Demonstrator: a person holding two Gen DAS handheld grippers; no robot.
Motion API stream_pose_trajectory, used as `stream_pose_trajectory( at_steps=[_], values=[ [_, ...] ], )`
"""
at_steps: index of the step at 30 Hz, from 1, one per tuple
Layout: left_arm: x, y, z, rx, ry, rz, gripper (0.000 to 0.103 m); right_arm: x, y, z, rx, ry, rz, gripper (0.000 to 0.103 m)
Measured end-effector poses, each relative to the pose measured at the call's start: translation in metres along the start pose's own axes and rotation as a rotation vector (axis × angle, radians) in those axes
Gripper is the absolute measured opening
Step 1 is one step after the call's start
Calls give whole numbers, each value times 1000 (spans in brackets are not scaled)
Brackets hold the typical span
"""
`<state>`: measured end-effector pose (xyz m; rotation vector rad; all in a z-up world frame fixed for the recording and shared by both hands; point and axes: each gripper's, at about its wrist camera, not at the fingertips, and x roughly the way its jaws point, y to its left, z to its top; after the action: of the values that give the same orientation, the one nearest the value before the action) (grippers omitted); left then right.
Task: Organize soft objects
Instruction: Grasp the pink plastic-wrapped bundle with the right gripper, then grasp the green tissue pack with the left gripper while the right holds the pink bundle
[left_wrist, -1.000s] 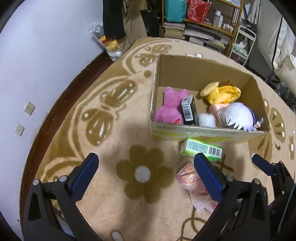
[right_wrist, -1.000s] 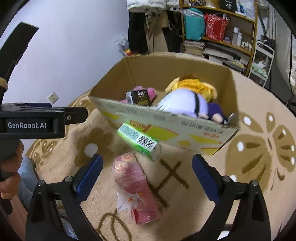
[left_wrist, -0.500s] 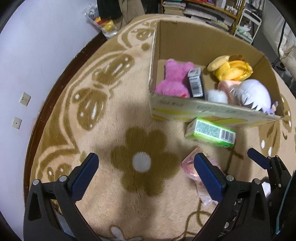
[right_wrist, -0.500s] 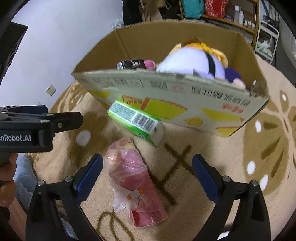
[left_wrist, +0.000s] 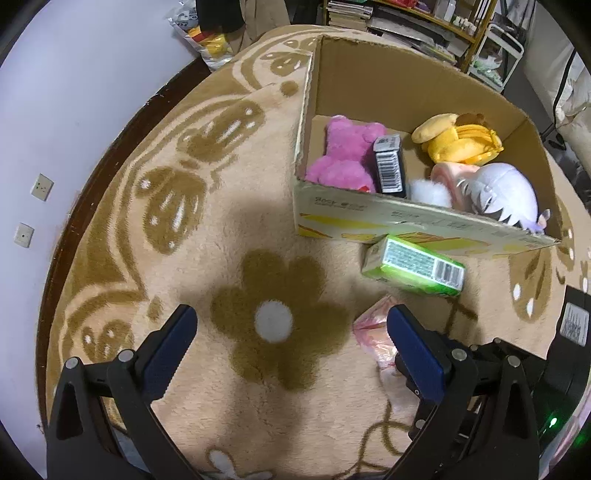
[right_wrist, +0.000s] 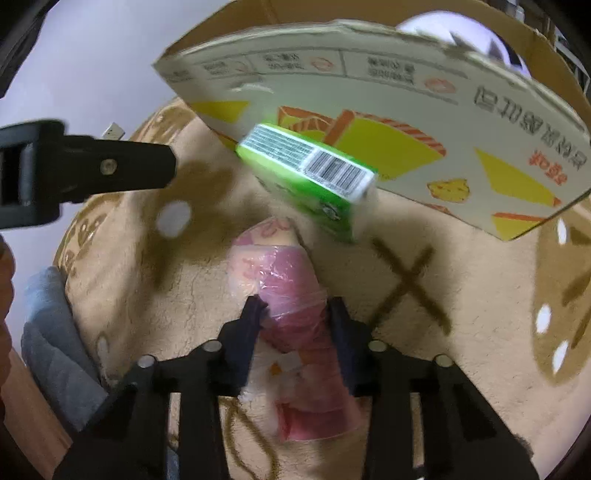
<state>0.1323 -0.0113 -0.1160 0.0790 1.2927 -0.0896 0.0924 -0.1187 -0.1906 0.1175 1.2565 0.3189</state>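
The right claw (right_wrist: 291, 314) is closed on the pink soft object wrapped in clear plastic (right_wrist: 284, 288), which lies on the beige carpet with brown flower pattern (left_wrist: 221, 236) just in front of the green rectangular carton (right_wrist: 306, 173). The carton rests against the front wall of the open cardboard box (left_wrist: 406, 218). The left claw (left_wrist: 291, 336) hovers above the carpet, fingers spread wide, holding nothing.

- The left hand-held gripper (left_wrist: 291, 332) hangs wide open over the carpet (left_wrist: 221, 229).
- A cardboard box (left_wrist: 369, 218) holds a pink plush (left_wrist: 343, 155) and a yellow plush (left_wrist: 458, 144).
- A green carton (left_wrist: 413, 266) lies against the box's near wall.
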Motion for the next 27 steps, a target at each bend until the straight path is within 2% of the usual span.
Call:
stream_pose_trajectory(
  at_steps=[2,5,7,13,18,27],
  values=[
    [-2,-2,0,-3,-15,-24,102,-3,3,-1,-19,-4,-13,24],
    [-6,-5,1,1,-39,-68,102,-13,-1,-1,0,-22,14,15],
    [-9,-10,1,16,-60,-92,102,-21,-4,-4,20,-35,24,14],
    [-10,-23,3,42,-82,-160,102,-35,-16,-3,36,-43,-29,13],
    [0,-30,7,44,-69,-173,102,-45,-26,-6,67,-30,-87,13],
    [19,-42,12,52,-41,-196,102,-54,-52,-11,167,-33,-131,13]
  ],
)
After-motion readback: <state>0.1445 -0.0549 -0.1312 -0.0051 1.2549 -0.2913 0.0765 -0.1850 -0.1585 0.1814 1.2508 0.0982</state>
